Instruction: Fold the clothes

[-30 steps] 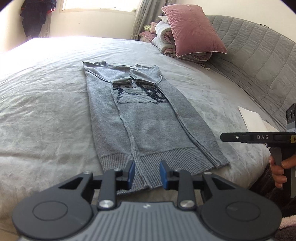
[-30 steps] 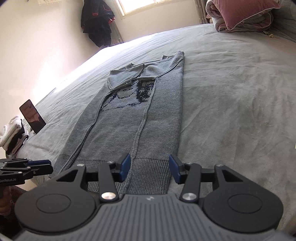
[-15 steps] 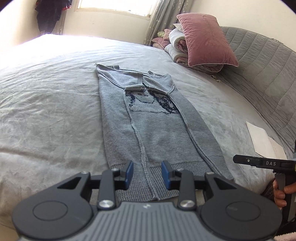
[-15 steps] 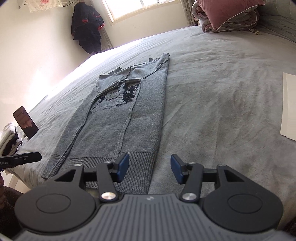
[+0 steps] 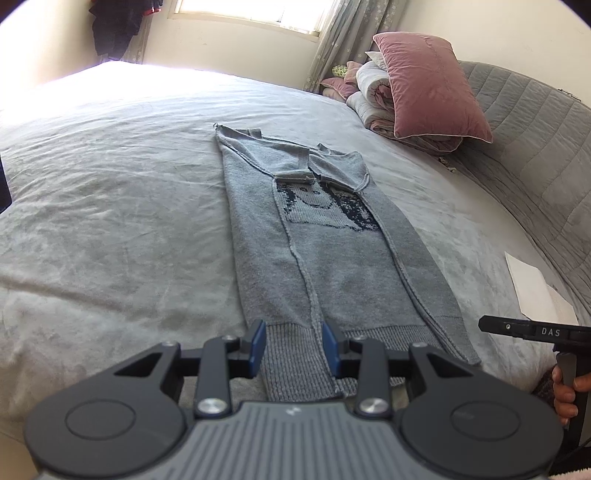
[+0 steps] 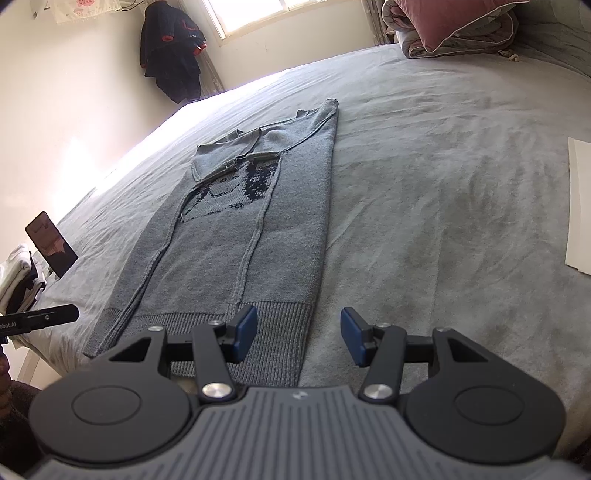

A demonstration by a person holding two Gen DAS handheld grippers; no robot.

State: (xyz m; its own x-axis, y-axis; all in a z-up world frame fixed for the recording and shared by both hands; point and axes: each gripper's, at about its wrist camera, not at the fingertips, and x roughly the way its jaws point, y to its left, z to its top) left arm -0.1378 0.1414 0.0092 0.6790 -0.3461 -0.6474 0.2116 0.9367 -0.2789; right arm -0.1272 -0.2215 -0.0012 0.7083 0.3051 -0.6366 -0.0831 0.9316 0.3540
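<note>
- The left tongs (image 5: 292,347) hang over the near hem of the sweater (image 5: 325,254), their 2 blue pads (image 5: 257,347) parted by a modest gap; the ribbed hem shows between them, but the pads press on nothing.
- The right tongs (image 6: 299,336) stand wider apart, above the hem's right corner; the left pad is over the ribbing, the right pad (image 6: 352,338) is over bare bed, and nothing is gripped.
- The grey sweater (image 6: 255,236) lies flat on the bed (image 5: 110,229), running lengthwise away from both tongs, with the ribbed hem nearest and the neck farthest.
- Both sleeves are folded in over the body, forming a long narrow strip, and a dark knitted picture shows between them on the chest.
- In the left view the right tongs (image 5: 532,330) show from the side at the right edge, with a hand (image 5: 565,387) on the handle below.
- In the right view the tip of the left tongs (image 6: 40,318) shows at the left edge.
- A sheet of white paper (image 5: 532,291) lies on the bed to the right of the sweater, well apart from it.
- A pink pillow (image 5: 428,85) rests on a rolled quilt (image 5: 373,99) at the far right corner, against a grey padded headboard (image 5: 535,147).
- A phone (image 6: 51,243) stands propped at the bed's left edge, beside a stack of clothes (image 6: 18,273).
- Dark clothes (image 6: 171,51) hang on the far wall by the window (image 5: 251,11).
</note>
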